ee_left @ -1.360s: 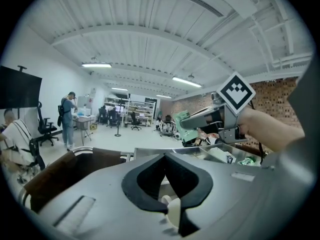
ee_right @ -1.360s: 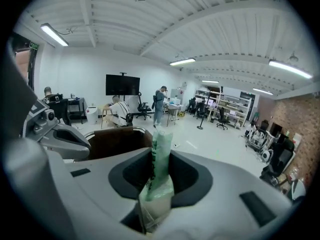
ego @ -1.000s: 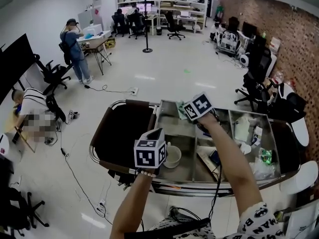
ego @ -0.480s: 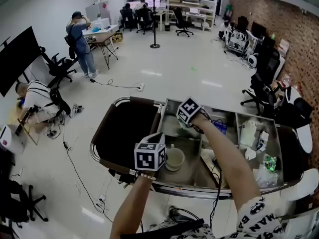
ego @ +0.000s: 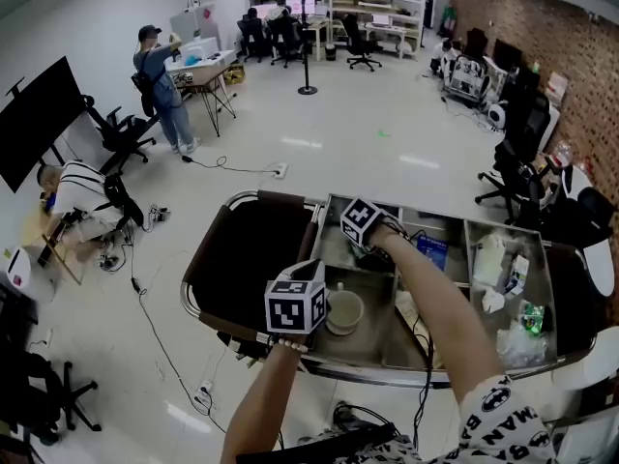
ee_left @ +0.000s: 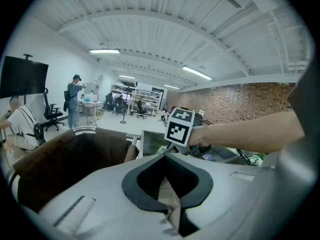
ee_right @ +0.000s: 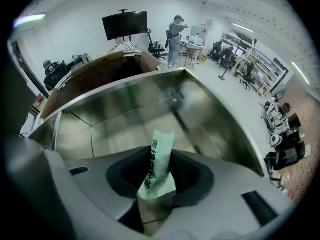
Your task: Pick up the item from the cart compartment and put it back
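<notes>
One green packet (ee_right: 159,163) stands between the right gripper's (ee_right: 157,196) jaws, just opening.

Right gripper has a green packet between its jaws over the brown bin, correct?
Wrong bin: the green packet is between the right gripper's jaws, which have just been opening, but over a steel compartment, as the right gripper view shows.

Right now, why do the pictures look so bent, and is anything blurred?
Head view: wide lens bows the cart rim. Left gripper view: dark round border, ceiling lights glare. Right gripper view: steel compartment wall smeared, green packet fairly sharp.
</notes>
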The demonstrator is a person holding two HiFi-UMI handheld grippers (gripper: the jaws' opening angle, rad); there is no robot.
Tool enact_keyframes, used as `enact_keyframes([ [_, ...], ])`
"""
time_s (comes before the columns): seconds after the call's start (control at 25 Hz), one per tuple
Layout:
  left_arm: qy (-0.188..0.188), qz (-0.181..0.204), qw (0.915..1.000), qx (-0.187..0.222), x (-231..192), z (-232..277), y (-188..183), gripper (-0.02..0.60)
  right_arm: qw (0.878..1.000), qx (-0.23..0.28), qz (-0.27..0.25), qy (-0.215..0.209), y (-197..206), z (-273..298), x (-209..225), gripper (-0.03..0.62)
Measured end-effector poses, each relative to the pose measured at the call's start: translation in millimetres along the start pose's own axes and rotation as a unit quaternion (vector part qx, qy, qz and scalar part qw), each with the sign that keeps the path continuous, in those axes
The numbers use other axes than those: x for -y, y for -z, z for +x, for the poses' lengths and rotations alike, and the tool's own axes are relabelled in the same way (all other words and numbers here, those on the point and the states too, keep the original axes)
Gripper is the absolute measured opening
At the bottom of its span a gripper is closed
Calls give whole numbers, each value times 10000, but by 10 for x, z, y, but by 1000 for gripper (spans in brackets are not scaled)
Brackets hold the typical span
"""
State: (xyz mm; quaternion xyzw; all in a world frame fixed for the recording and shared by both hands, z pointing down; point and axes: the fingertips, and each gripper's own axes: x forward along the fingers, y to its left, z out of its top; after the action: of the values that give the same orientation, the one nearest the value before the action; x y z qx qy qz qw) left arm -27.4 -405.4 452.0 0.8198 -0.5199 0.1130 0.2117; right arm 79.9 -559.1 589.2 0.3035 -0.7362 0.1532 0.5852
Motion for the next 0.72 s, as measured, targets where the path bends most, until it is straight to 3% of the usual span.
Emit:
enact_keyframes([
  [0.2, 19, 17, 10000, -1, -4, -3, 18, 0, 10000, -53, 16, 20, 8, 59, -25, 186],
  [0.4, 3, -36, 10000, 23, -32, -53, 31, 0, 9999, 66, 107, -21, -12, 18, -11, 308],
  [0.44, 3, -39, 10000, 32, -39, -64, 28, 0, 9998, 135, 118, -17, -30, -17, -5, 308],
  [0.56, -22, -65, 10000, 71, -84, -103, 16, 0, 9986, 506, 157, 7, -135, -215, 1, 308],
  [0.72, -43, -160, 9997, 153, -139, -194, 30, 0, 9899, 1373, 361, -57, -283, -641, -70, 308],
])
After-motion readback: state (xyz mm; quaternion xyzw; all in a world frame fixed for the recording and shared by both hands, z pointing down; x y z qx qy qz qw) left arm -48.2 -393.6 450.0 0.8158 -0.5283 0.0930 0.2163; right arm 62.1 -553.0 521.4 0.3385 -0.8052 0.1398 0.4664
